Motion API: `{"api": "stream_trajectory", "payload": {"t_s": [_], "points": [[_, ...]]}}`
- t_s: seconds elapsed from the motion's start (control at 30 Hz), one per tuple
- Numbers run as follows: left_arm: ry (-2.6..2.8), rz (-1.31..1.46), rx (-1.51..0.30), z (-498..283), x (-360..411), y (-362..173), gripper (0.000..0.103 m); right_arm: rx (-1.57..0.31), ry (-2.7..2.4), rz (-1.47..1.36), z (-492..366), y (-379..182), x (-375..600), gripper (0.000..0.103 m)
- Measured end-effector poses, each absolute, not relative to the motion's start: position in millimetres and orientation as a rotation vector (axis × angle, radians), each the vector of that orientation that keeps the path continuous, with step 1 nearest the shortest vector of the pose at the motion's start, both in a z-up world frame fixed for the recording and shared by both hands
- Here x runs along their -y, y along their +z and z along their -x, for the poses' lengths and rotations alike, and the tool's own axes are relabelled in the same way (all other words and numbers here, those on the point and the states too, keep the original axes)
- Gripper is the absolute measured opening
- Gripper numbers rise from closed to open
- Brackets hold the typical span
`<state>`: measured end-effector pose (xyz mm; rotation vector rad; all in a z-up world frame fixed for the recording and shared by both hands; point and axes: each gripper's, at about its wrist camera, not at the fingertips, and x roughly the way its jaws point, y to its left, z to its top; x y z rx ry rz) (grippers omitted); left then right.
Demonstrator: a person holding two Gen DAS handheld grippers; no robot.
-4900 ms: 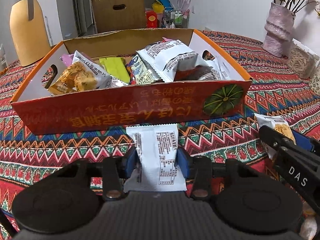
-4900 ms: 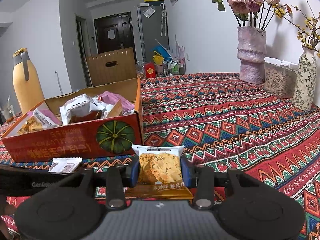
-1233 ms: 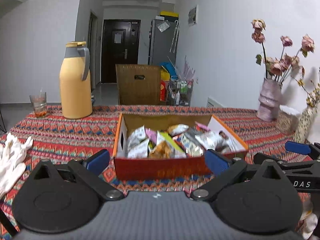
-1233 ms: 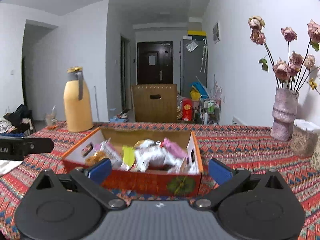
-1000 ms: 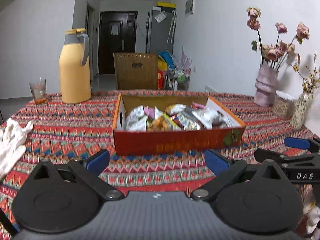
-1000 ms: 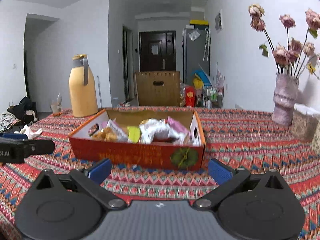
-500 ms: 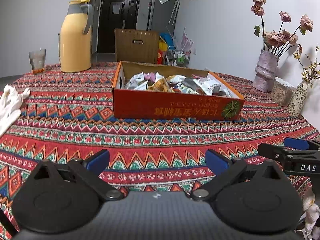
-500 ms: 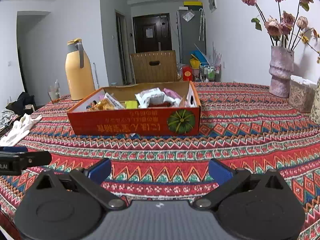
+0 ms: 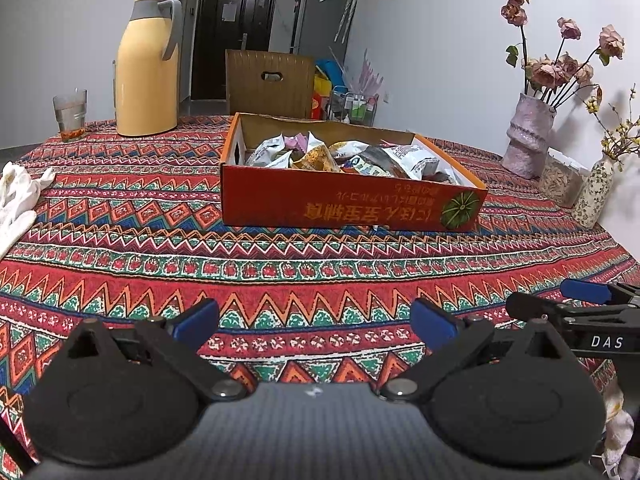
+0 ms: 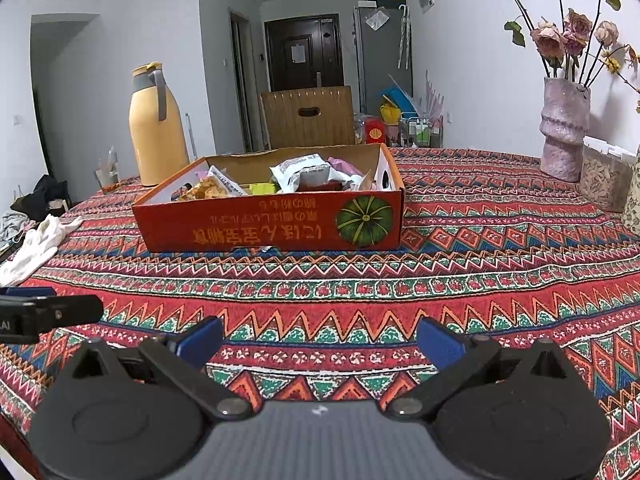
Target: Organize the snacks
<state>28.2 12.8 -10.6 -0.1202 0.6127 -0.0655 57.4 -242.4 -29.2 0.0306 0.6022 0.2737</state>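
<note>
Left wrist view
Hidden: snack packets [image 9: 348,156] lie in the red box [image 9: 344,204], lower ones covered by its front wall; a pale scrap under its front edge is too small to identify.
Cut off: white cloth [image 9: 18,196] at 9 o'clock.
Left hand-held gripper [image 9: 315,322]: fingers spread wide, holding nothing, above the surface [image 9: 160,248].
Box: 12 o'clock, well apart.

Right wrist view
Hidden: packets [image 10: 308,174] partly behind the box [image 10: 272,228] wall.
Right hand-held gripper [image 10: 320,342]: spread wide, empty.
Box: 12 o'clock, well apart.
Left hand-held gripper [image 10: 48,314]: one finger enters at 9 o'clock.

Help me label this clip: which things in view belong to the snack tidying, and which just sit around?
Job: orange snack box, snack packets inside it.
Lying about: yellow thermos jug, glass, white cloth, pink flower vase.
</note>
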Motion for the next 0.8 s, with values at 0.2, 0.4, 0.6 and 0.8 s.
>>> {"api": "stream_trajectory", "payload": {"t_s": [0.2, 0.4, 0.6, 0.8], "points": [[-0.065, 0.124, -0.617, -28.9, -13.9, -11.5, 0.103, -0.611, 0.273, -0.026, -59.5, -31.3, 241.1, 0.103], [-0.066, 0.124, -0.621, -29.2, -14.4, -12.8, 0.103, -0.612, 0.273, -0.026, -59.9, -31.4, 240.9, 0.103], [-0.066, 0.125, -0.621, -29.4, -14.3, -12.8, 0.103, -0.612, 0.272, -0.026, -59.8, -31.2, 241.0, 0.103], [-0.065, 0.126, -0.621, -29.3, -14.2, -12.9, 0.103, -0.613, 0.272, -0.026, -59.7, -31.0, 241.1, 0.103]]}}
